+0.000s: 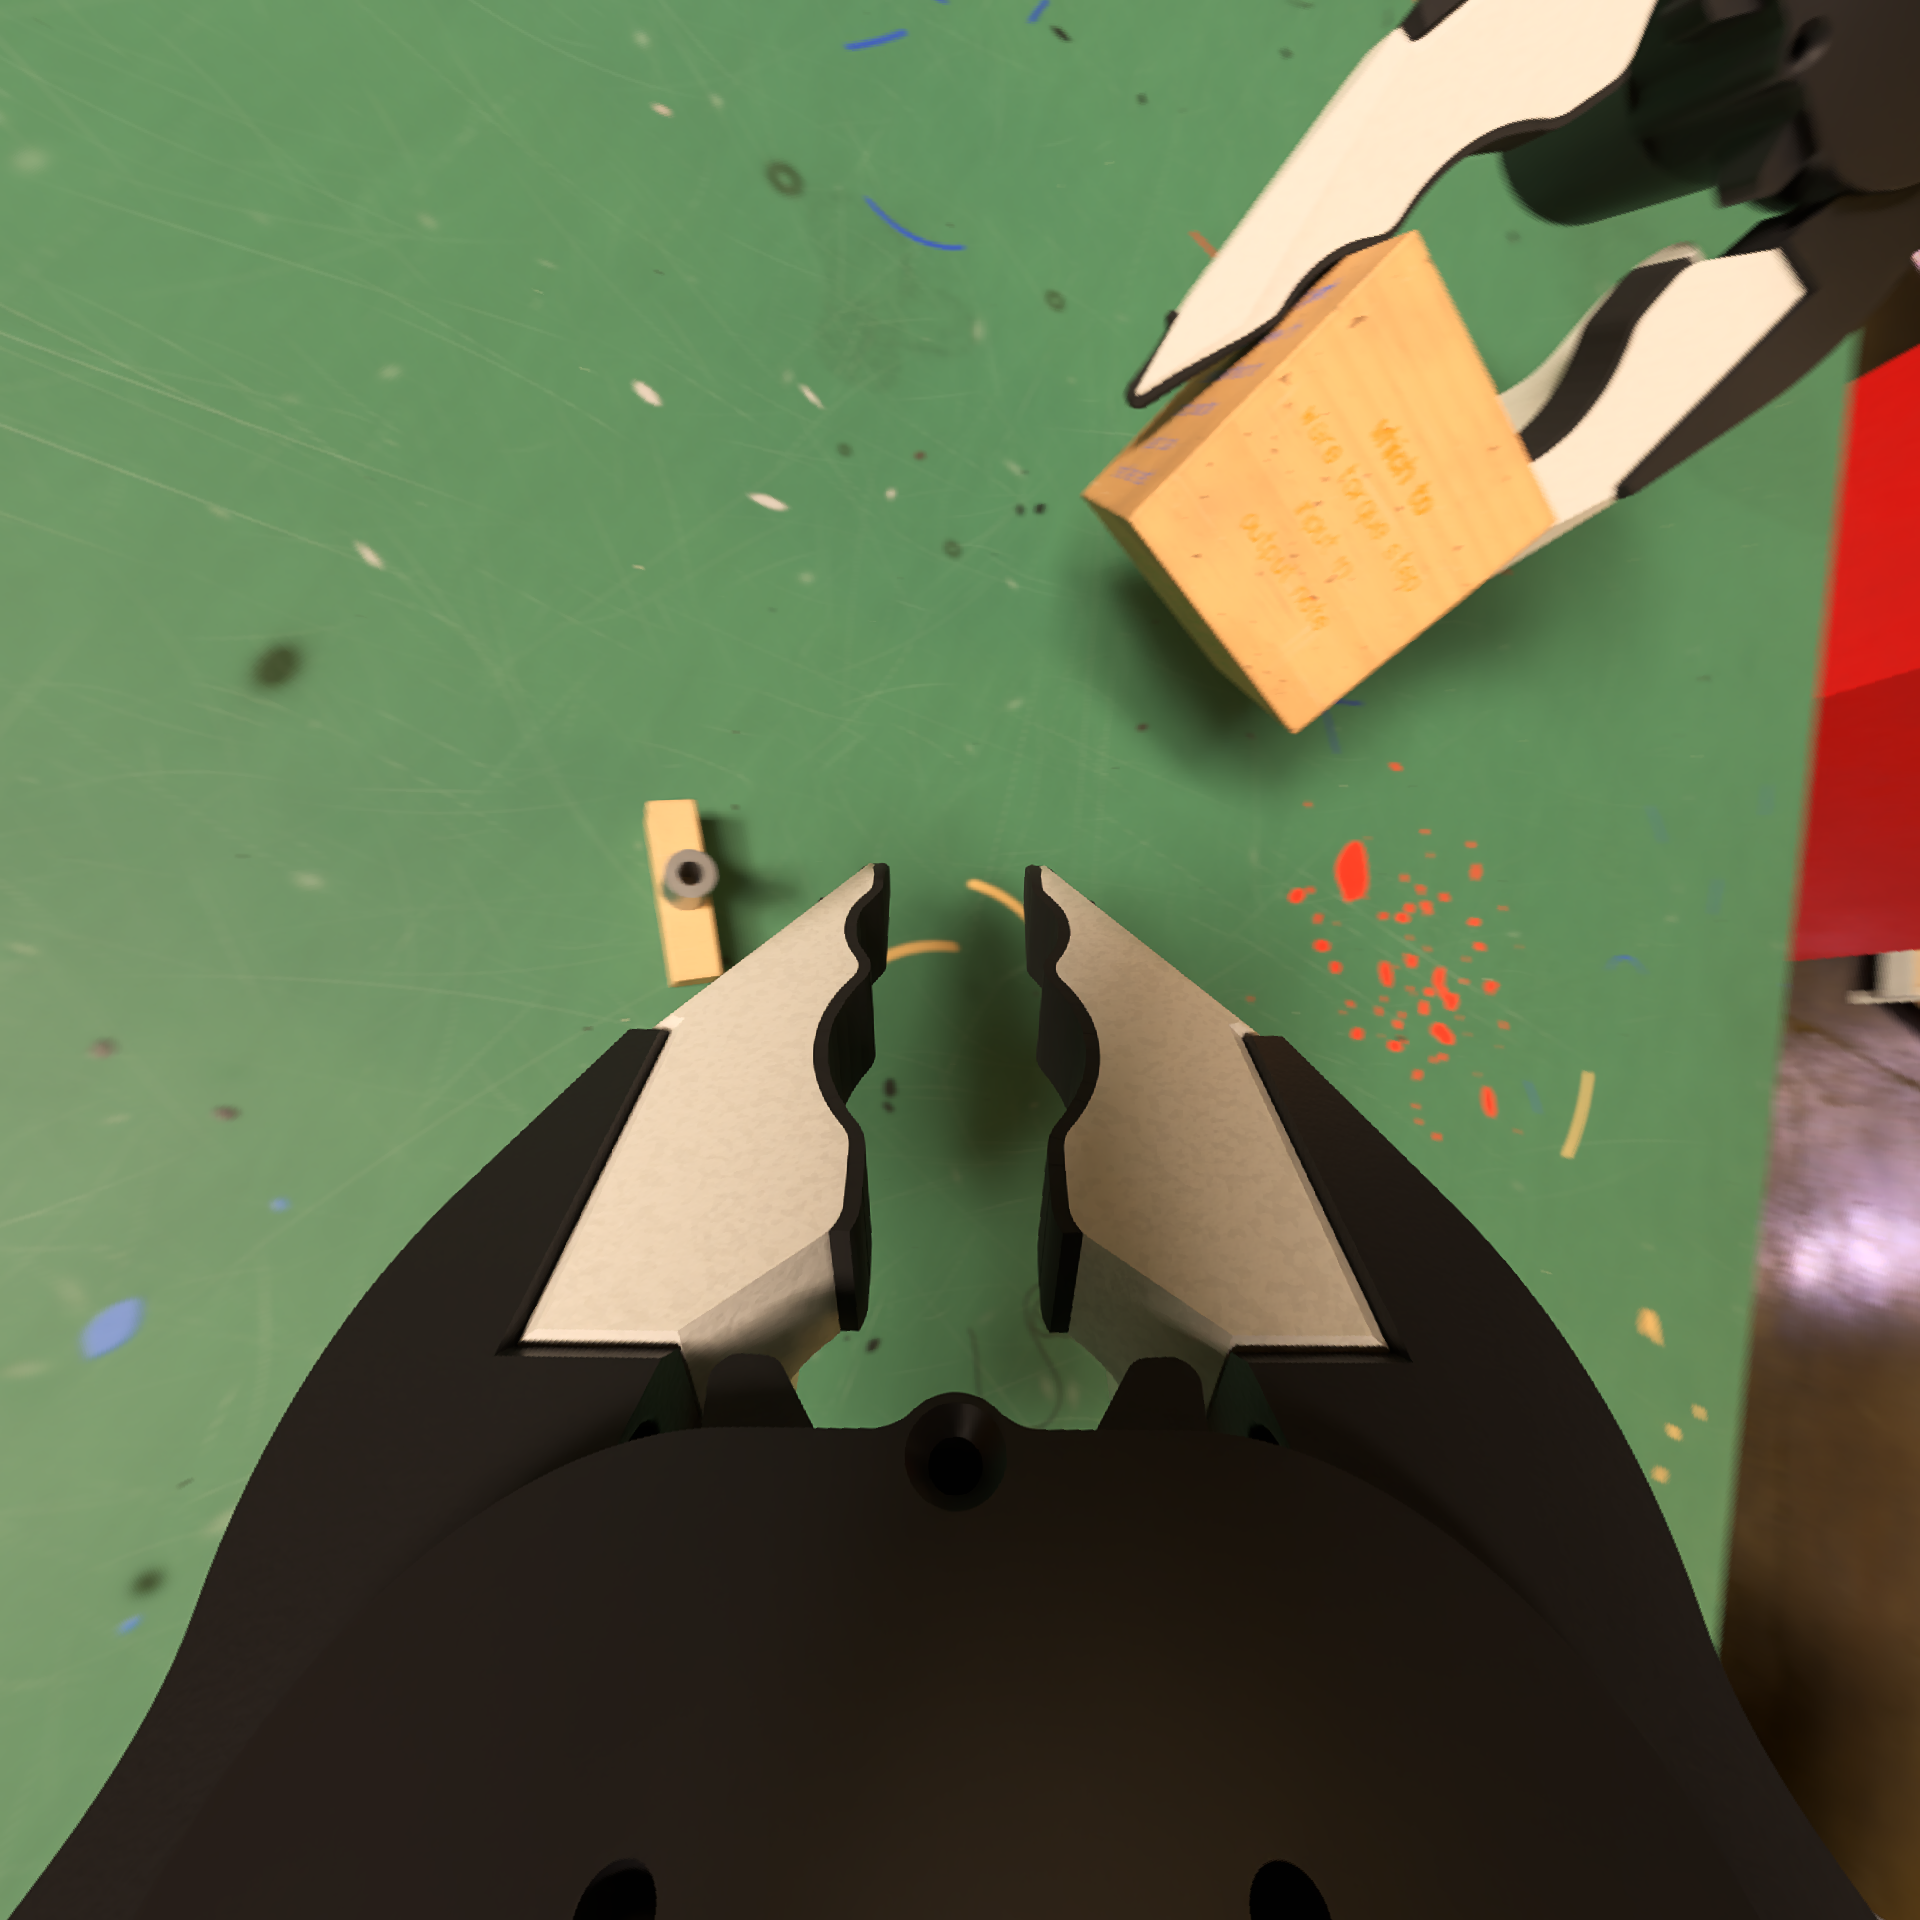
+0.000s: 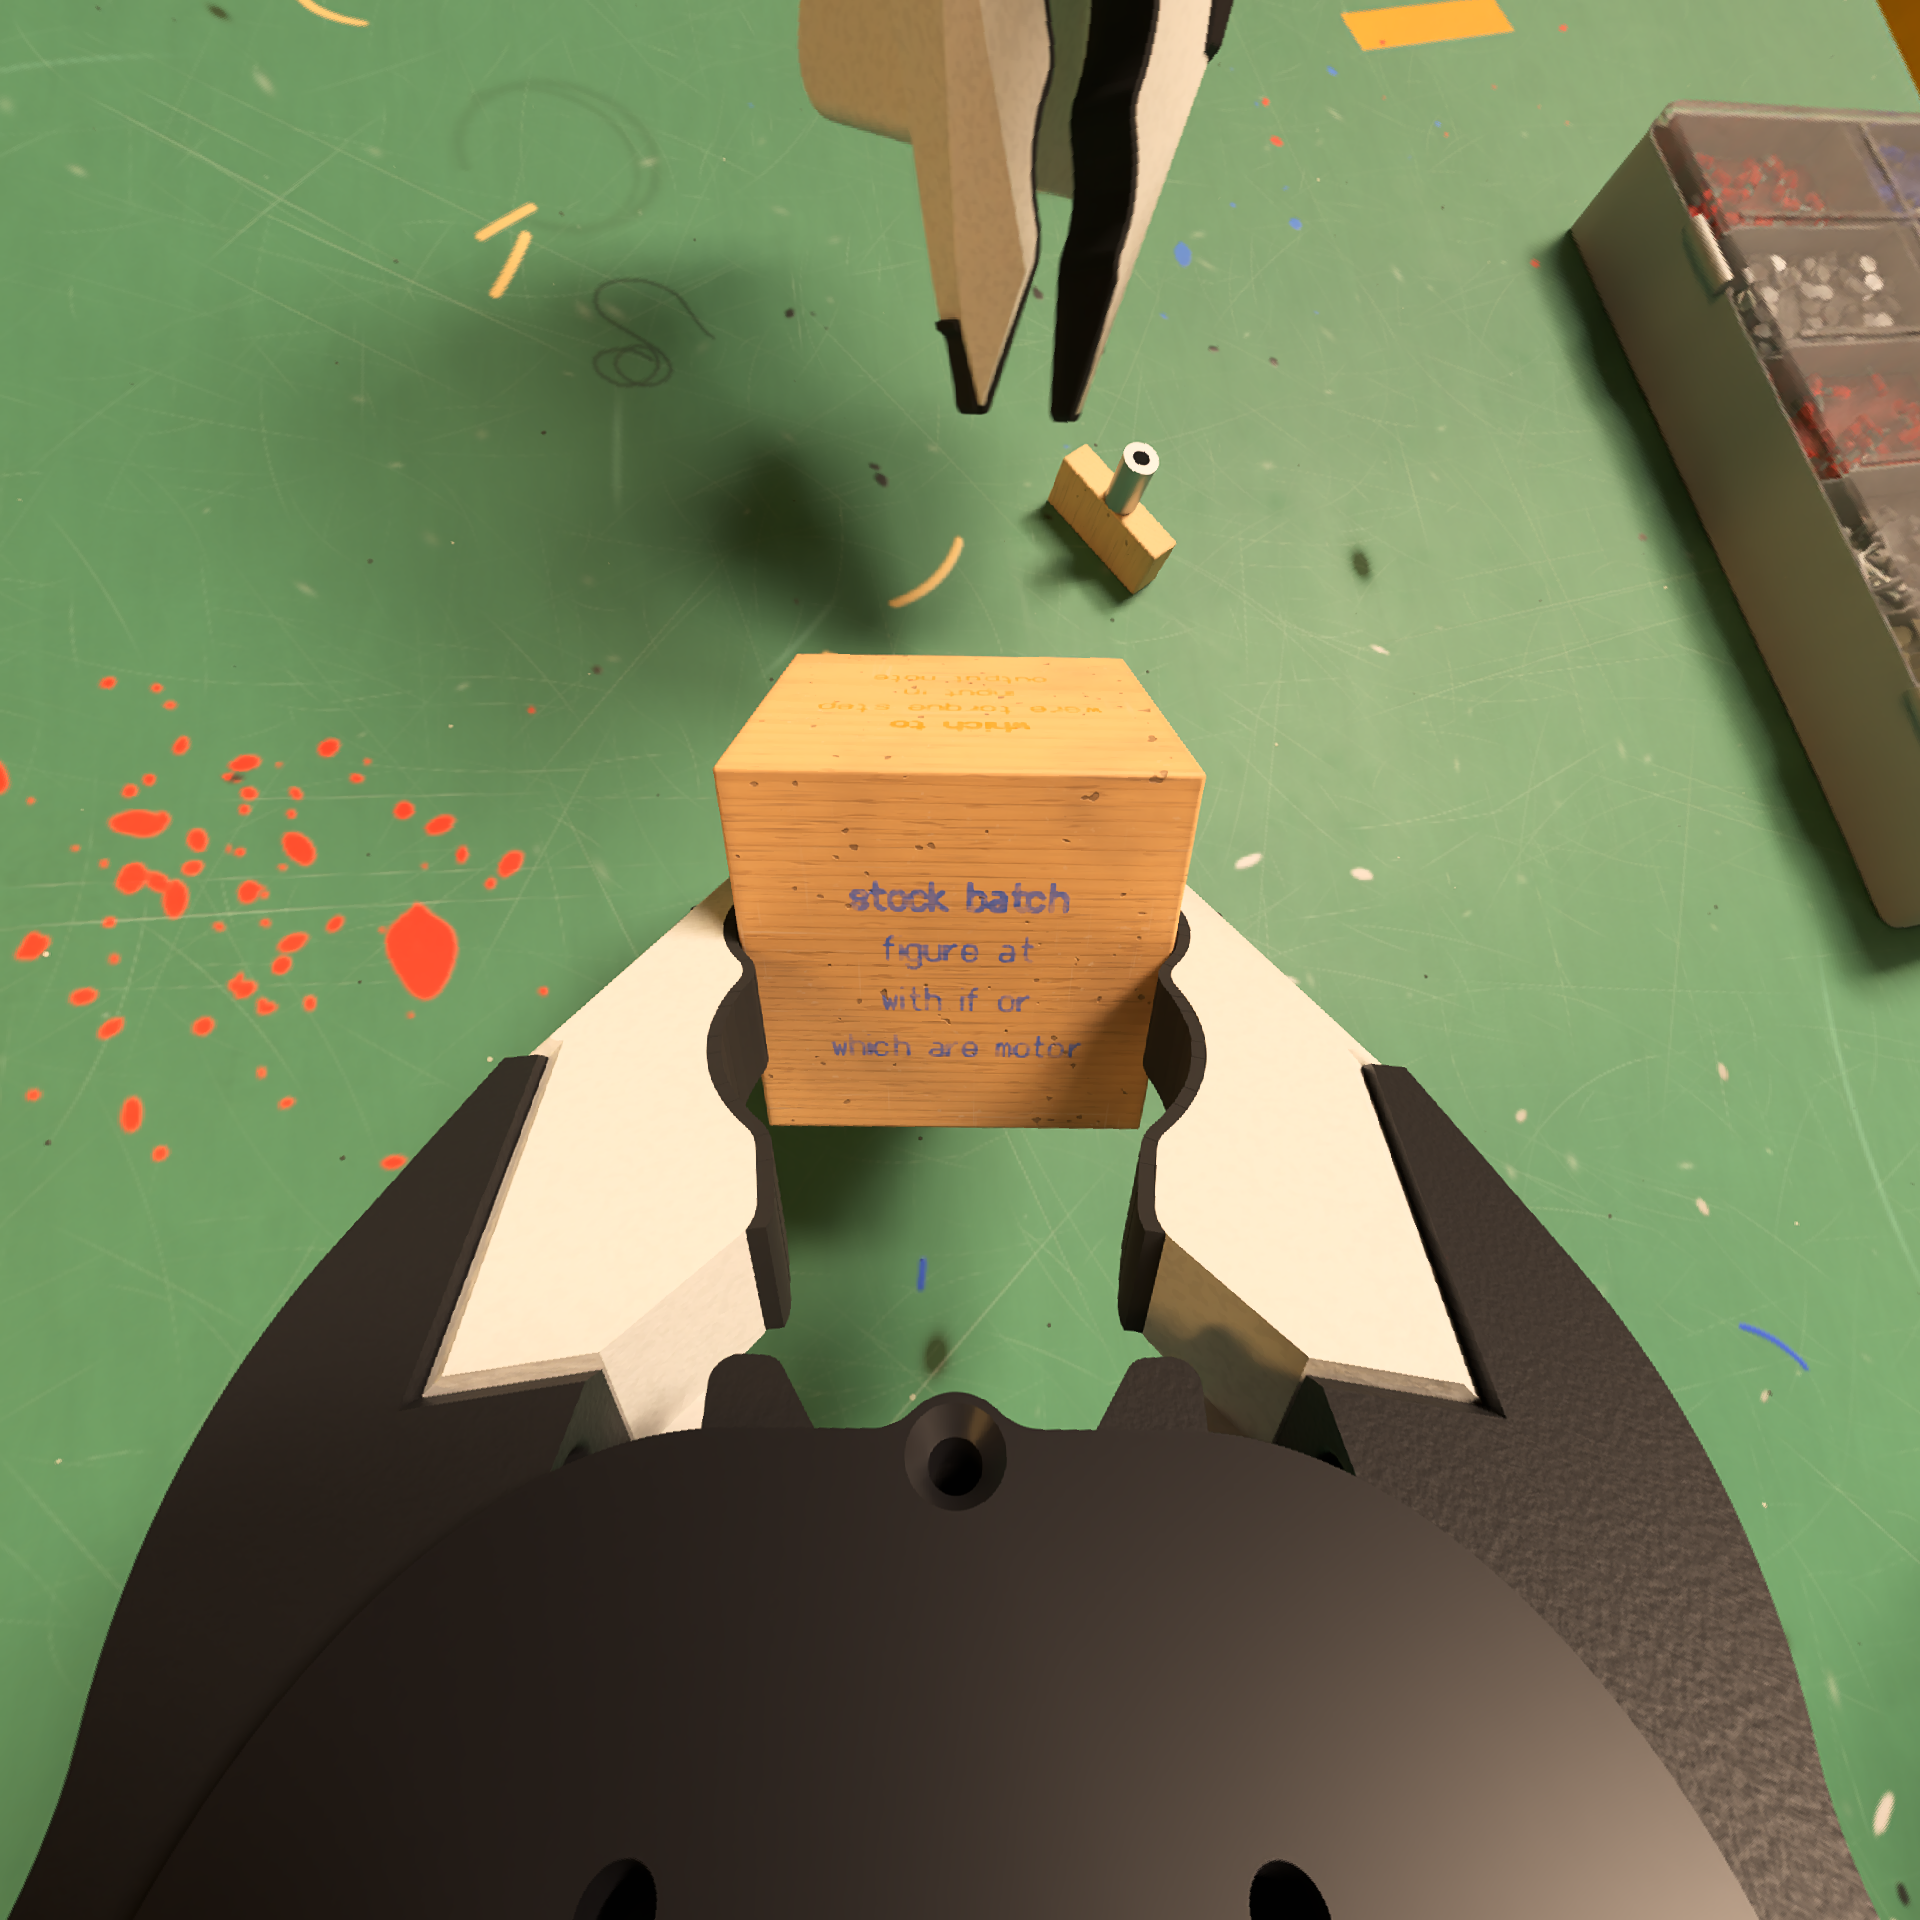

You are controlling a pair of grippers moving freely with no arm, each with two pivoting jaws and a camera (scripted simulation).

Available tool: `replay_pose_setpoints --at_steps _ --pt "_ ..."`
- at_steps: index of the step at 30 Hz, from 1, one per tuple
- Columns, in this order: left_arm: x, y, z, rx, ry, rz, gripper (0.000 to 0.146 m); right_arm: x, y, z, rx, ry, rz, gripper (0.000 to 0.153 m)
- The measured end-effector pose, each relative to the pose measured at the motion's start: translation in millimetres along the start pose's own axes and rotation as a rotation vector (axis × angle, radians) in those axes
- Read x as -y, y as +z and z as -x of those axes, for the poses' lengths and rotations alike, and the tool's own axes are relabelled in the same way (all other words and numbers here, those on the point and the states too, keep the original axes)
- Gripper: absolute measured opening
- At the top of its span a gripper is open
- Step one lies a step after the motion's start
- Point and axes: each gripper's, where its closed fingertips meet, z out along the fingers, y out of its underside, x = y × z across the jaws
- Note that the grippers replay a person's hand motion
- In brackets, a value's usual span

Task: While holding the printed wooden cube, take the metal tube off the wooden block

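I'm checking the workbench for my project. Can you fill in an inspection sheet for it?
Surface: green mat, scratched, with red, blue and yellow paint marks.
Job's things: printed wooden cube held off the mat; metal tube upright in the small wooden block, which lies on the mat.
Clutter: grey parts organiser holding red and silver bits, at the mat's edge.
Grippers: right tool shut on the cube; left tool open, empty, hovering near the tube.
Cables: nothing seen.
Surroundings: red object beside the mat; brown floor.
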Motion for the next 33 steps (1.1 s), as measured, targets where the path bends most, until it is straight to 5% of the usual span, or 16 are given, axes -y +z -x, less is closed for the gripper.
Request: replay_pose_setpoints --at_steps 11,15,19,24,29,33 --pt "19.8 -16.2 27.6 0.488 0.327 -0.057 0.034 -2.5 2.9 -0.1 0.006 0.006 0.007 0.074" --pt "6.8 -9.3 32.9 0.485 0.314 0.000 0.018 -2.3 3.1 0.7 0.008 0.005 0.009 0.074" --pt "4.8 -13.5 51.6 0.579 0.249 0.035 0.036 -2.2 3.0 0.9 0.007 0.006 0.010 0.074" --pt "-11.2 5.6 60.2 0.461 0.095 0.143 0.037 -1.7 3.6 0.6 0.009 0.005 0.009 0.074" --pt "-13.2 18.2 62.5 0.461 0.089 0.119 0.012 -5.0 2.9 -0.4 0.006 0.014 0.011 0.074" --pt "-3.1 7.1 61.2 0.562 0.202 0.087 0.010 -7.1 4.0 -2.9 0.000 0.022 0.014 0.074"
